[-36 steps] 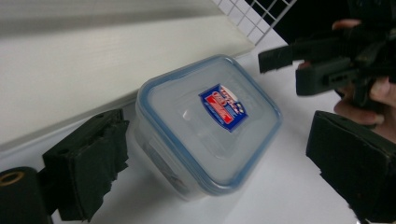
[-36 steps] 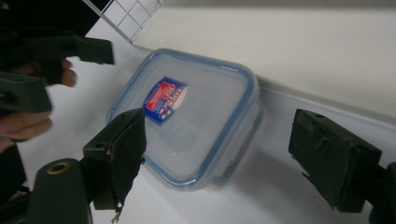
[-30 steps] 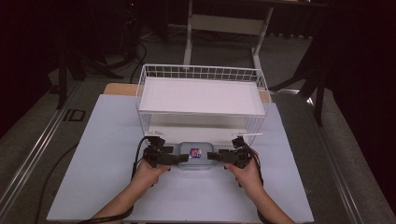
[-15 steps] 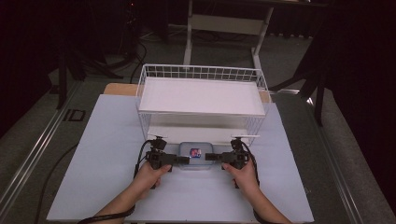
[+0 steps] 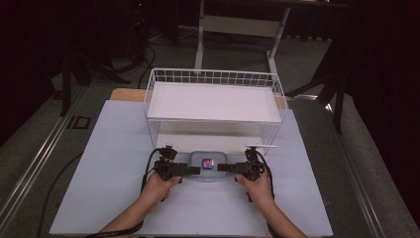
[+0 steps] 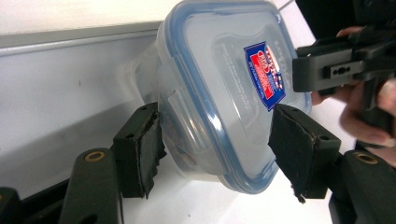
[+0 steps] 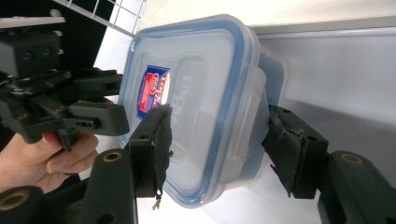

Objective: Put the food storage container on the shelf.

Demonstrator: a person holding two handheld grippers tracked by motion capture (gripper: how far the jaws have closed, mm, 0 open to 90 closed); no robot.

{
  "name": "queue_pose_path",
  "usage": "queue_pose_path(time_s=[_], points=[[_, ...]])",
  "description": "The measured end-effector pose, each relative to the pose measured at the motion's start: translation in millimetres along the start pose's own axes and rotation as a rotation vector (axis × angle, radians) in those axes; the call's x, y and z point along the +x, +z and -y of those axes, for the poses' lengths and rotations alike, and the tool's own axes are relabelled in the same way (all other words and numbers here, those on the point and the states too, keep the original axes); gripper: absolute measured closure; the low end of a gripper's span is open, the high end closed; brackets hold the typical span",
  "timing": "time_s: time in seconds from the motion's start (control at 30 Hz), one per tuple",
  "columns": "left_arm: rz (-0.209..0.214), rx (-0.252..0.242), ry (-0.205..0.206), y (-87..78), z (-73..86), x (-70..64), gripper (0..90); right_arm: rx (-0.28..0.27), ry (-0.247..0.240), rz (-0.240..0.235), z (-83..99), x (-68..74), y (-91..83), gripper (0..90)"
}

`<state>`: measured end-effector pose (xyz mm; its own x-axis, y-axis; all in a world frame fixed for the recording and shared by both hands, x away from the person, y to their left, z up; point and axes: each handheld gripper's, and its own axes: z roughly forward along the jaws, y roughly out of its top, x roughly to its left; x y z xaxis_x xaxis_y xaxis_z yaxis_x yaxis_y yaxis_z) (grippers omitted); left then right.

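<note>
The left claw (image 6: 215, 151) has its two black pads set on either side of one end of a clear plastic container (image 6: 224, 93) with a blue-rimmed lid, the jaws drawn in about as wide as the box and seemingly pressing its lid edge and wall. The right claw (image 7: 217, 154) does the same at the opposite end, one pad on the lid face, the other against the body. Between them the container (image 5: 208, 166) sits low over the white surface (image 5: 99, 163), just in front of the wire basket (image 5: 213, 101) with its white liner; whether it rests on the surface or is lifted clear I cannot tell. It looks to me like a two-handed carry in progress, probably to or from the basket. Any next move would need both claws travelling together and level, since the slick lid could slip between the pads.
</note>
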<state>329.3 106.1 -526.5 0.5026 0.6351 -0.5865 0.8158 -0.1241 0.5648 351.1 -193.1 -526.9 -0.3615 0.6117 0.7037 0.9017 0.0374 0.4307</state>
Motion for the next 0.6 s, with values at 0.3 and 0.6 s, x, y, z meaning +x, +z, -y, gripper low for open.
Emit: queue_pose_path(time_s=[0.3, 0.6], points=[[-0.053, -0.052, 0.033, -5.8, 10.5, -13.7, 44.0, -0.016, -0.095, 0.06, 11.2, 15.7, -5.2, 43.8], [-0.129, -0.054, 0.054, -6.7, 13.9, -28.0, 43.9, -0.03, -0.124, 0.082, 17.1, 23.6, -8.0, 43.7]])
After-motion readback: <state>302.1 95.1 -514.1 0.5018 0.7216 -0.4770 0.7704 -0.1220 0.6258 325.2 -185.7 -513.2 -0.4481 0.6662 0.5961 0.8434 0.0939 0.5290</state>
